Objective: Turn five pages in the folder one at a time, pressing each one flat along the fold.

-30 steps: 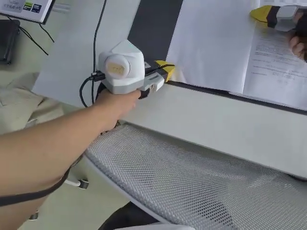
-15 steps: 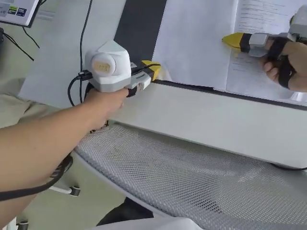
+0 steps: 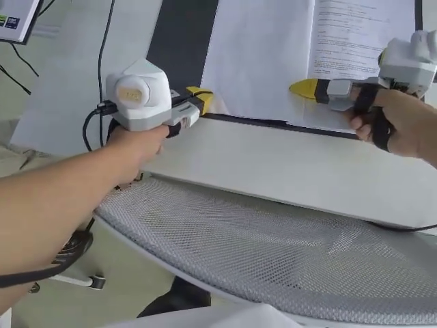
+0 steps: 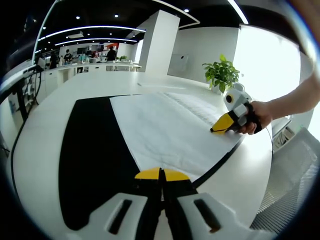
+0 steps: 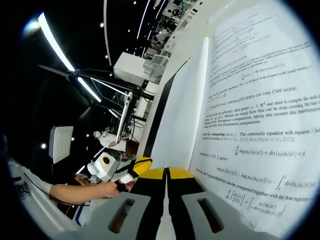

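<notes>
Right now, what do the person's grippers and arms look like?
Both grippers have pale grey bodies and yellow-tipped black jaws. A black cable trails from the left gripper; a black strap crosses the hand on the right gripper. Forearms are bare, no sleeves.

This looks like a large open-plan office. A long white desk (image 4: 45, 145) stands under bright strip lights (image 4: 90, 31) on a dark ceiling. There is a potted plant (image 4: 221, 75), a mesh office chair (image 3: 273, 253) and a monitor (image 3: 12, 17). Some people (image 4: 111, 52) stand at a far counter beside a white column (image 4: 160, 40).
</notes>
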The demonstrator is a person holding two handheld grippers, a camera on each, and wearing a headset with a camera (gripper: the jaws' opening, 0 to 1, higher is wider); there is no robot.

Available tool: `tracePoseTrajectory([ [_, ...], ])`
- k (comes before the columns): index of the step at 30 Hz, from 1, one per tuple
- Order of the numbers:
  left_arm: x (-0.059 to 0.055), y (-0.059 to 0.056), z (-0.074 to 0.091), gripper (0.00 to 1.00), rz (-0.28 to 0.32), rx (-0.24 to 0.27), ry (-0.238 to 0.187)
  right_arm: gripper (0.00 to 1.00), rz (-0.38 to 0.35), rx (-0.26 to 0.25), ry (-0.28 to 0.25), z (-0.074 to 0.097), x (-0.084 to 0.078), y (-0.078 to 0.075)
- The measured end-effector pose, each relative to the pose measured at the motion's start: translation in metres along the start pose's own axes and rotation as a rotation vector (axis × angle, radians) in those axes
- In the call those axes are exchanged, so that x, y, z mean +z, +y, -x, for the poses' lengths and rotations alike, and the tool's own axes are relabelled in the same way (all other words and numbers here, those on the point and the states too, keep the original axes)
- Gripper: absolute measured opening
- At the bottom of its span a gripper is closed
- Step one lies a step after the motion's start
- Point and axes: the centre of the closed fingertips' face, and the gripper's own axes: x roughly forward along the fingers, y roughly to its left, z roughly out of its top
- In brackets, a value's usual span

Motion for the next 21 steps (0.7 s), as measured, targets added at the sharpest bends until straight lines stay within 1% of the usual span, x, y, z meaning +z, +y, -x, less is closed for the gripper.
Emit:
tracePoseTrajectory([
  [2, 0.000, 0.000, 0.000, 0.00, 0.000, -0.001, 0.000, 0.00, 0.005, -0.004, 0.006, 0.002, -0.004, -0.001],
  [7, 0.000, -0.001, 0.000, 0.00, -0.004, -0.001, 0.002, 0.00, -0.001, -0.001, 0.030, 0.005, -0.019, 0.000],
  [15, 0.000, -0.001, 0.000, 0.00, -0.008, -0.001, 0.004, 0.00, -0.020, 0.000, 0.032, 0.011, -0.034, 0.002],
  [16, 0.000, -0.001, 0.000, 0.00, -0.008, -0.002, 0.004, 0.00, -0.026, 0.003, 0.047, 0.011, -0.038, 0.003],
  [18, 0.000, -0.001, 0.000, 0.00, -0.009, -0.002, 0.004, 0.00, -0.014, -0.001, 0.064, 0.011, -0.045, 0.003],
  [21, 0.000, -0.001, 0.000, 0.00, -0.012, -0.002, 0.008, 0.00, -0.029, 0.002, 0.062, 0.014, -0.052, 0.004],
])
